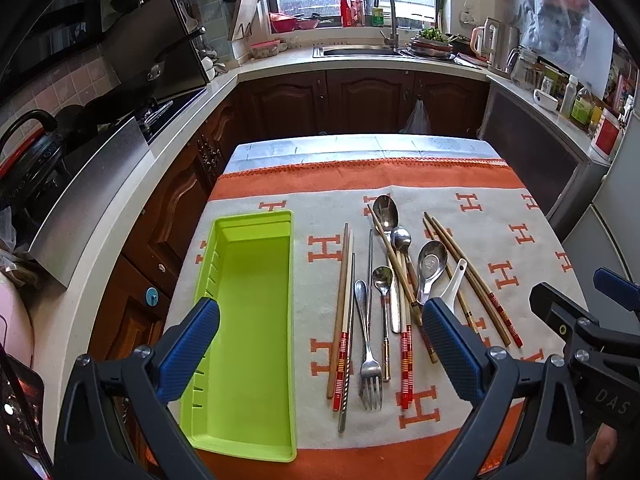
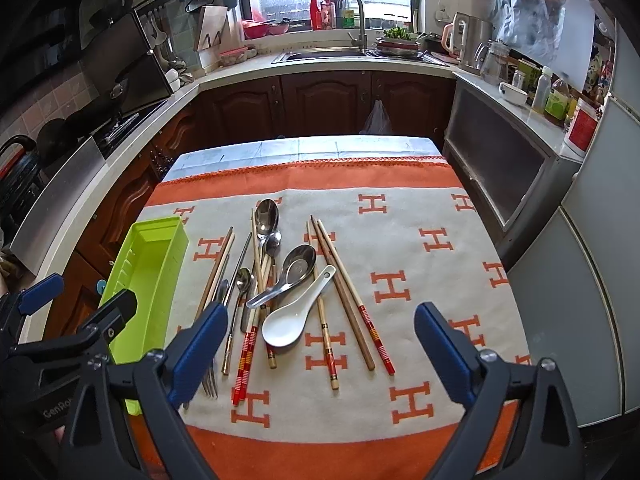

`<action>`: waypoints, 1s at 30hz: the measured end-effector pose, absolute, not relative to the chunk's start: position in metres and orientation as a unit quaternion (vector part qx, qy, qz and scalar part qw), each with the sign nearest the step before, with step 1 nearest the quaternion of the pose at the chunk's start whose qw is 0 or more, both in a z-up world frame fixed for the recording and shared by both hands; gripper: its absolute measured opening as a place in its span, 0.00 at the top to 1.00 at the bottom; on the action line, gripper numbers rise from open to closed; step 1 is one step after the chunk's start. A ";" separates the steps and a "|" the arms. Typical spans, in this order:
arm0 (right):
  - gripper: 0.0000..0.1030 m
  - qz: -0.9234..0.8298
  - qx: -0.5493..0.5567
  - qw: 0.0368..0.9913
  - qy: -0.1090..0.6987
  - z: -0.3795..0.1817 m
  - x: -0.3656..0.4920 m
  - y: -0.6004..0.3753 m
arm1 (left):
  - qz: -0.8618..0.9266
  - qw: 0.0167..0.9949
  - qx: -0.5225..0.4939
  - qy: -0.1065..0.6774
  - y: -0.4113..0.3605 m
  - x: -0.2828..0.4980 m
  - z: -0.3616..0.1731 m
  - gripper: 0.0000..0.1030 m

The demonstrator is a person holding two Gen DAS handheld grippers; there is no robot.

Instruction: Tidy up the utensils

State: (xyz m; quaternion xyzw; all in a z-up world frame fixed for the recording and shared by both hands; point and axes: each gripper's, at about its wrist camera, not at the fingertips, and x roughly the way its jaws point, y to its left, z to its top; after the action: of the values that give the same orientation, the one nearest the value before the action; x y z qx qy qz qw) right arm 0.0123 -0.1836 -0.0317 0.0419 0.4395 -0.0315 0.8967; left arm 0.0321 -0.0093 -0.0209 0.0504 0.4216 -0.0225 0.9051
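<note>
Hovering with nothing held: left gripper [image 1: 320,344] and right gripper [image 2: 320,350] are both spread wide. Green tray [image 1: 256,432] sits empty, utensil pile [image 1: 384,280] just right of it. Probably easiest grabbing the loose outer chopsticks [image 2: 362,312] first.

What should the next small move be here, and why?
Probably lower the right claw onto the white spoon. Both claws are open and hold nothing, the green tray is empty, and every utensil lies on the cloth. The white spoon sits on top of the pile, near the right claw, so lifting it should disturb little else.
</note>
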 end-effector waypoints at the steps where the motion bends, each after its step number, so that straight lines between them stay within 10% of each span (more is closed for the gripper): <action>1: 0.08 -0.031 0.043 0.896 0.440 -0.032 0.013 -0.184 | -0.024 0.906 0.049 0.421 -0.010 0.032 -0.021 0.03; 20: 0.18 -0.006 0.014 0.895 0.446 -0.013 0.039 -0.219 | -0.097 0.918 0.096 0.372 -0.033 0.059 0.014 0.01; 30: 0.42 0.024 0.028 0.869 0.493 -0.041 0.078 -0.248 | -0.159 0.887 0.107 0.421 -0.072 0.103 -0.023 0.08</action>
State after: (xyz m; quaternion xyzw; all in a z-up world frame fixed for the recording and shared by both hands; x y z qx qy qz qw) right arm 0.0781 -0.2482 -0.0410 0.0281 0.4931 0.0242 0.8692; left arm 0.1034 -0.0719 -0.0233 0.1071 0.4206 -0.1590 0.8868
